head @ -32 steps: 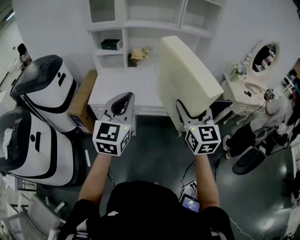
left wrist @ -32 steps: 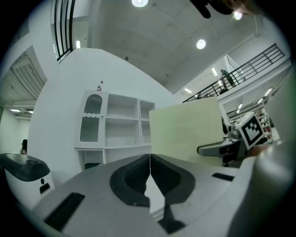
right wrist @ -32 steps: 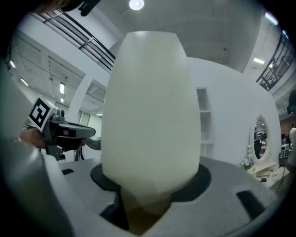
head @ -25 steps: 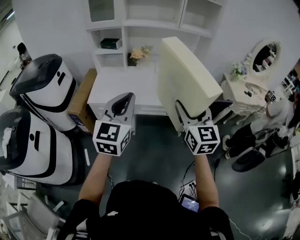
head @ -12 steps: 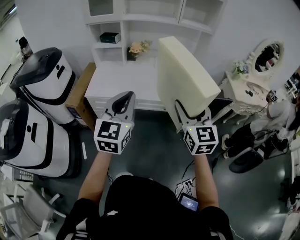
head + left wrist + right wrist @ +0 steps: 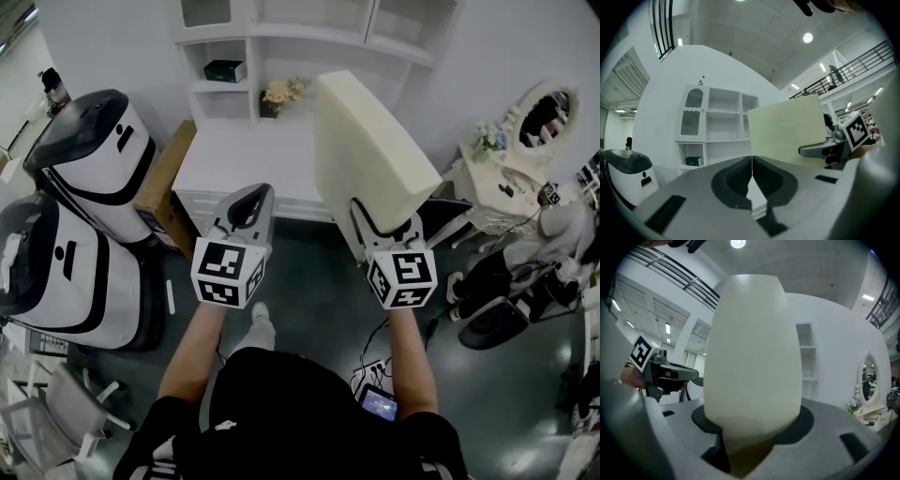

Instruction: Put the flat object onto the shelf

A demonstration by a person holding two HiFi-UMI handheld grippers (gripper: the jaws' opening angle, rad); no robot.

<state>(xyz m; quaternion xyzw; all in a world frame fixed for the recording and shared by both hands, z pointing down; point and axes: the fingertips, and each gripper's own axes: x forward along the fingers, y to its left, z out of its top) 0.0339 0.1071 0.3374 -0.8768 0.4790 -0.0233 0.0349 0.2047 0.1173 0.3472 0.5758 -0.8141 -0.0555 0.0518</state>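
The flat object is a thick cream foam slab; it stands on edge, lifted in the air in front of the white shelf unit. My right gripper is shut on its lower edge, and in the right gripper view the slab fills the space between the jaws. To its left my left gripper hangs in the air, shut and empty; its pads meet in the left gripper view, where the slab shows at the right.
A white desk top juts out under the shelves, with a flower pot and a dark box in the cubbies. Two large white-and-black machines stand at the left, a cardboard box beside them. A vanity table with a mirror is at the right.
The view has shifted slightly toward the shelf; both grippers hold nearly the same pose, with the slab still gripped by the right one.
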